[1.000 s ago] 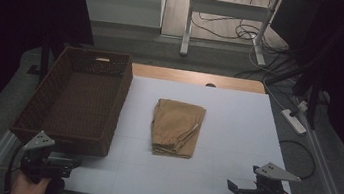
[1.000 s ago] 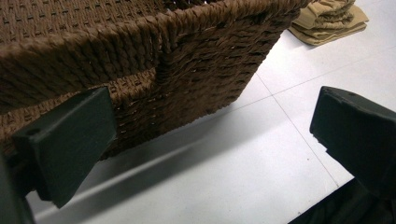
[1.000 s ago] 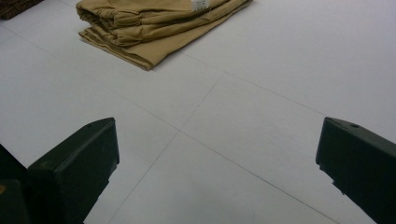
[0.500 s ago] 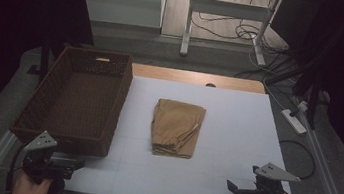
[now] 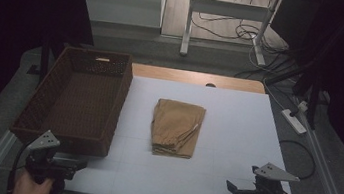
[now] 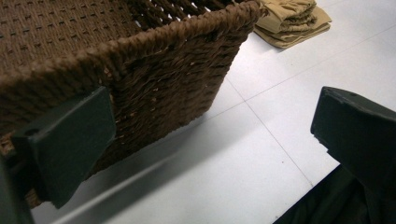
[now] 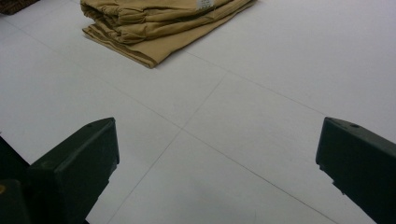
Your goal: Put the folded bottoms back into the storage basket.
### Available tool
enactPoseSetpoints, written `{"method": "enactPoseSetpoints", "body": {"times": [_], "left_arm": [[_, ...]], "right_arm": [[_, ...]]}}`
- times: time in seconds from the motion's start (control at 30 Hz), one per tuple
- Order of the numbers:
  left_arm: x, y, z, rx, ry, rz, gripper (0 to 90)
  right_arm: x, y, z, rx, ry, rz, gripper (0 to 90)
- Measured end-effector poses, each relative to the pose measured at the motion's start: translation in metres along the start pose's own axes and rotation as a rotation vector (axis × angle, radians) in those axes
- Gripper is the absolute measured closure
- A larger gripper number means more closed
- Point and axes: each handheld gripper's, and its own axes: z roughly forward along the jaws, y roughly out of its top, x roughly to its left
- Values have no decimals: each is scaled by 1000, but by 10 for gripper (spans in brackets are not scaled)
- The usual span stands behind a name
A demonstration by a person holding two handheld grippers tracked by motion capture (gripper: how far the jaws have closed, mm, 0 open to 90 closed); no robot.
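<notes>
The folded tan cloth [image 5: 176, 128] lies in the middle of the white bench [image 5: 238, 116], well apart from both claws. A brown woven basket [image 5: 81, 97] stands just left of it along the bench's left side. The left claw [image 5: 73, 164] sits at the near left corner, jaws wide, with the basket's near wall right before it. The right claw [image 5: 231, 189] rests at the near right, jaws wide, bare bench between it and the cloth.

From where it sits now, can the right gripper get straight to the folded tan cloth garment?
Probably yes: the right gripper stands open, with bare white table between it and the folded tan cloth garment.
</notes>
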Motion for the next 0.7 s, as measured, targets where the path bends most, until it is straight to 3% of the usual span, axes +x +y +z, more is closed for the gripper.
{"method": "enactPoseSetpoints", "body": {"times": [0.5,0.7], "left_arm": [[-15,7,12,-31,-71,49,0],[-21,10,17,-37,-128,53,0]], "right_arm": [[1,0,0,4,-1,-8,2],[1,0,0,9,-1,-15,2]]}}
